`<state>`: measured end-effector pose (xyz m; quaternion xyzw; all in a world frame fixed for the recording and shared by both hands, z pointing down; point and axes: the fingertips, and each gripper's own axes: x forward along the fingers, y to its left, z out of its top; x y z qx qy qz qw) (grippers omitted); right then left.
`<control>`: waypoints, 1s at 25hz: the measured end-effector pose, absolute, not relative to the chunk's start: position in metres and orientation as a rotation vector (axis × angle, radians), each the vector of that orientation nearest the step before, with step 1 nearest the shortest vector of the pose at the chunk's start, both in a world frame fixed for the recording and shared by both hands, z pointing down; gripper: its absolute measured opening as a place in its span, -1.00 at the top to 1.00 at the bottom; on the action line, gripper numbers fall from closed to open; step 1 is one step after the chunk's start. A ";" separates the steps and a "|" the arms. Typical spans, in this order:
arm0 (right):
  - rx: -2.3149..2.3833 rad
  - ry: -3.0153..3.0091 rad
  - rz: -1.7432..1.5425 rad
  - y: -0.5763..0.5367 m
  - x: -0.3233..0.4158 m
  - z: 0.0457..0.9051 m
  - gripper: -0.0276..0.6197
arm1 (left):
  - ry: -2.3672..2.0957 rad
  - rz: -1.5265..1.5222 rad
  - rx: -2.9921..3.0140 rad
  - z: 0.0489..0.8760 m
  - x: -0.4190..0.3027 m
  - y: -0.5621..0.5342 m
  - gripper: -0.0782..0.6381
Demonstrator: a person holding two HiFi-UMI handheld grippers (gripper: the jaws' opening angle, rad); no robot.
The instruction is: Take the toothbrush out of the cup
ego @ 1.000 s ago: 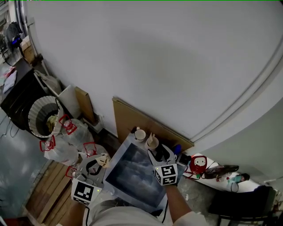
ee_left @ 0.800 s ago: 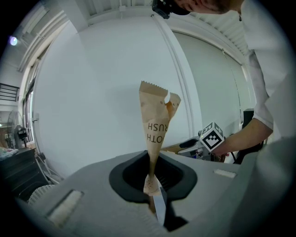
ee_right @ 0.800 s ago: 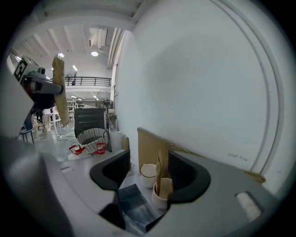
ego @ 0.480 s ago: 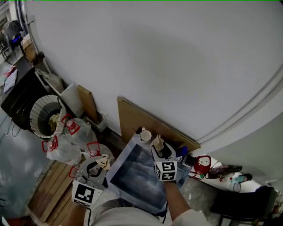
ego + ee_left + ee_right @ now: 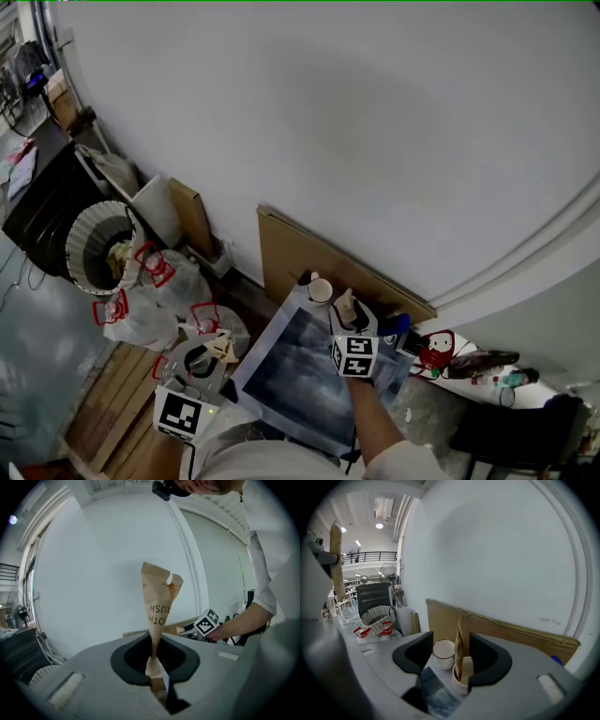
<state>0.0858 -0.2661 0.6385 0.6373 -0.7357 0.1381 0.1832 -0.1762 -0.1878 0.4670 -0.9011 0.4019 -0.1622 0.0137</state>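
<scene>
A wrapped toothbrush [image 5: 459, 649] in brown paper stands upright in a small pale cup [image 5: 461, 682] on the table. My right gripper [image 5: 451, 648] reaches over that cup. Its jaws are apart and closing, with the wrapper between them, near the right jaw and not pressed. A white cup [image 5: 443, 654] stands just behind to the left. In the head view the right gripper [image 5: 345, 309] is at the two cups [image 5: 321, 289]. My left gripper [image 5: 156, 665] is shut on another brown paper toothbrush packet [image 5: 158, 606], held up off the table's left edge [image 5: 217, 345].
A dark mat [image 5: 305, 375] covers the small table. A cardboard sheet [image 5: 300, 258] leans on the wall behind the cups. Left of the table are a white ribbed bin [image 5: 94, 244] and plastic bags [image 5: 155, 281]. A red object [image 5: 438, 349] and a dark chair [image 5: 511, 436] are at the right.
My right gripper has come forward and down over the cup with the toothbrush, and its jaws have narrowed a little. The left gripper has kept its hold on its packet and shifted slightly.
</scene>
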 end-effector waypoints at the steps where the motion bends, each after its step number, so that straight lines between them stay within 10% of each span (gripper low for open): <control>1: 1.803 -2.063 0.380 -0.268 0.086 0.639 0.18 | 1.252 -0.504 -2.810 0.466 -0.177 -0.189 0.70; 25: 1.633 -1.712 0.294 -0.292 0.086 0.679 0.54 | 1.287 -0.534 -2.828 0.479 -0.197 -0.209 0.70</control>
